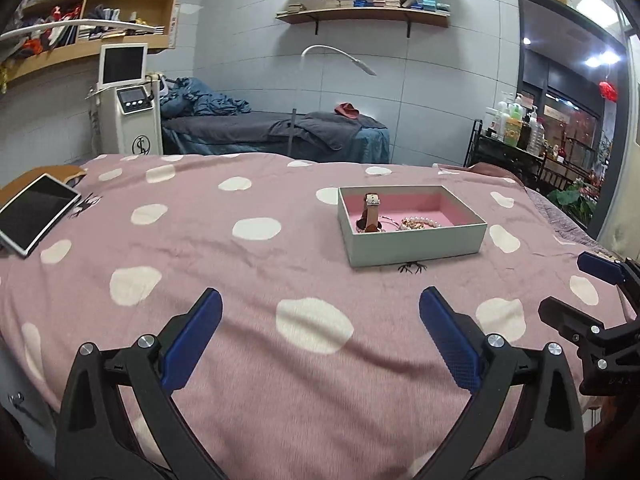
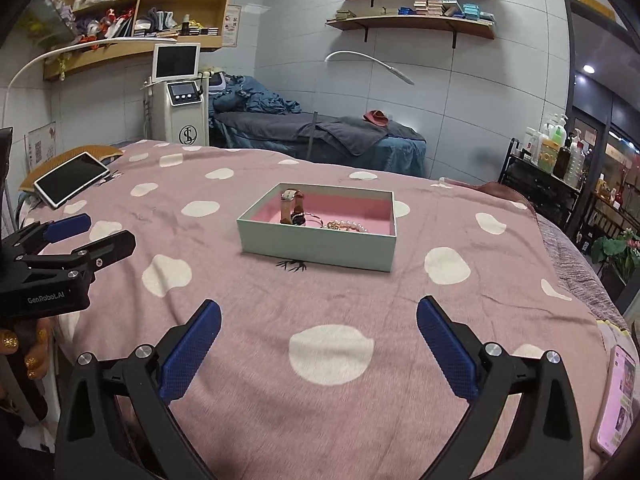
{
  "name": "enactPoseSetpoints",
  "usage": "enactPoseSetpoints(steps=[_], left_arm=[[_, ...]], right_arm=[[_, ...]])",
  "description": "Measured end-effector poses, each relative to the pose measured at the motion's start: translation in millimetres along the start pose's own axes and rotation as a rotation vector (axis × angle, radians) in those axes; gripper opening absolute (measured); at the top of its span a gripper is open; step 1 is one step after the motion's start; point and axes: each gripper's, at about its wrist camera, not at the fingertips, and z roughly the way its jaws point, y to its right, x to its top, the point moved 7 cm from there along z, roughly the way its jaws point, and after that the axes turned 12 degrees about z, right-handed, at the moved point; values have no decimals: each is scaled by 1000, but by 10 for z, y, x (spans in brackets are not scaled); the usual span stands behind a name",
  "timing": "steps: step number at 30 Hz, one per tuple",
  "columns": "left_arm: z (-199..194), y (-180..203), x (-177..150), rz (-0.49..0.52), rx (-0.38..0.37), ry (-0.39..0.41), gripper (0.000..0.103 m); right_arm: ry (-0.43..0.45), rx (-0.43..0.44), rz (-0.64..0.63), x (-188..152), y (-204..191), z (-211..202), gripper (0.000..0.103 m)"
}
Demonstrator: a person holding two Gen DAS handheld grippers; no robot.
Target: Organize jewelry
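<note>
A pale green box (image 1: 416, 246) with a pink lining sits on the pink polka-dot blanket (image 1: 240, 280); it also shows in the right wrist view (image 2: 316, 244). Inside lie a brown-strap watch (image 1: 371, 212) (image 2: 293, 208), a pearl bracelet (image 1: 420, 223) (image 2: 348, 225) and thin bangles. My left gripper (image 1: 320, 322) is open and empty, low over the blanket, short of the box. My right gripper (image 2: 318, 330) is open and empty, also short of the box. Each gripper shows at the edge of the other's view, the right one (image 1: 576, 288) and the left one (image 2: 96, 232).
A tablet (image 1: 34, 214) (image 2: 70, 179) lies at the blanket's far left. A phone (image 2: 614, 396) with a lit screen lies at the near right edge. A small black print (image 1: 412, 268) marks the blanket in front of the box. A beauty machine (image 1: 130, 108) and a massage bed stand behind.
</note>
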Motion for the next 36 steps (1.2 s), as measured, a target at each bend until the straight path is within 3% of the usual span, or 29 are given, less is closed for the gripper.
enactPoseSetpoints(steps=[6,11,18,36], left_arm=[[-337,61,-236,37,60,-25,97],[-523,137,-367,25,22,-38,97],[-744,213,-339,47,30,11,97],[-771,273,-351,49,-17,8,97]], right_arm=[[12,-12,-4,-179,-41,-332,96],[42,-8,20,-221,-41,-584,96],[86,-8,42,-223,-32,-781,96],[91,-24,43,-232,8,-856,96]])
